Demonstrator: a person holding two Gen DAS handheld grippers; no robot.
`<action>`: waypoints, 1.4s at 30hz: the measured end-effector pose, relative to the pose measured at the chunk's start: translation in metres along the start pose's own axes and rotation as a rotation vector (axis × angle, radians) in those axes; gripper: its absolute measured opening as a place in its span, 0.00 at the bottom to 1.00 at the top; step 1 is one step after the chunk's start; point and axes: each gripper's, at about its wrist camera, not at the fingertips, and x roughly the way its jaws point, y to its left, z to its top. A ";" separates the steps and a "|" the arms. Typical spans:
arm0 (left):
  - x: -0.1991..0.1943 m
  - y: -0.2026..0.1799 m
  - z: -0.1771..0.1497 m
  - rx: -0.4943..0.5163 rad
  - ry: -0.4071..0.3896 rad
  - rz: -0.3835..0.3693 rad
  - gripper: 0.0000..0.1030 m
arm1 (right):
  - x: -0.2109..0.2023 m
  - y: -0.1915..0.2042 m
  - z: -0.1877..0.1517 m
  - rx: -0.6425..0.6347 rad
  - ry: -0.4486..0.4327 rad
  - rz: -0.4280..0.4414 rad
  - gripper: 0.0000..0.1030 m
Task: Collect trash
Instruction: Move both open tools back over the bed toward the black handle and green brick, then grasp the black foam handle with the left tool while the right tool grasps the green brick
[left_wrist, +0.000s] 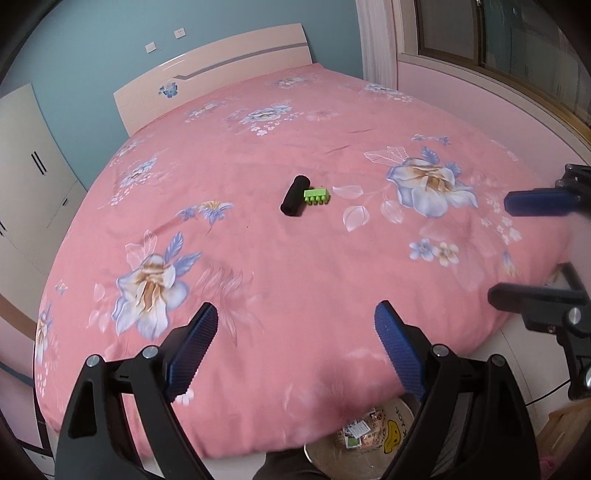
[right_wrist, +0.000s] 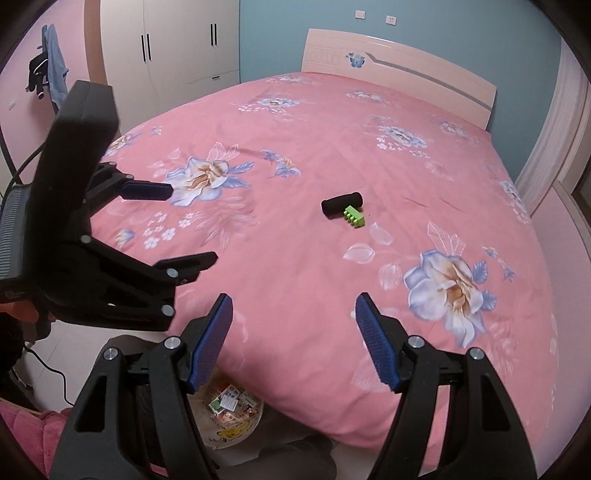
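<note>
A black foam cylinder (left_wrist: 294, 195) and a small green toothed block (left_wrist: 317, 195) lie touching each other in the middle of the pink floral bedspread (left_wrist: 258, 240). Both also show in the right wrist view, the cylinder (right_wrist: 341, 205) behind the block (right_wrist: 354, 217). My left gripper (left_wrist: 295, 321) is open and empty above the near edge of the bed. My right gripper (right_wrist: 293, 314) is open and empty too. Each gripper shows in the other's view, the right one (left_wrist: 498, 247) and the left one (right_wrist: 192, 225). A trash bin (right_wrist: 232, 410) with wrappers inside stands on the floor below the bed's edge.
The bin also shows in the left wrist view (left_wrist: 369, 432). A pale headboard (left_wrist: 221, 70) is at the far end. White wardrobes (right_wrist: 177, 40) stand along the left wall. A window ledge (left_wrist: 498, 96) runs along the right side of the bed.
</note>
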 end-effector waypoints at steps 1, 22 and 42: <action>0.005 0.001 0.005 0.001 0.004 0.001 0.86 | 0.005 -0.004 0.005 0.002 0.002 0.000 0.67; 0.166 0.025 0.080 0.013 0.124 -0.016 0.86 | 0.178 -0.106 0.059 0.106 0.169 0.038 0.67; 0.306 0.044 0.127 -0.006 0.230 -0.129 0.73 | 0.316 -0.135 0.091 -0.014 0.222 0.099 0.67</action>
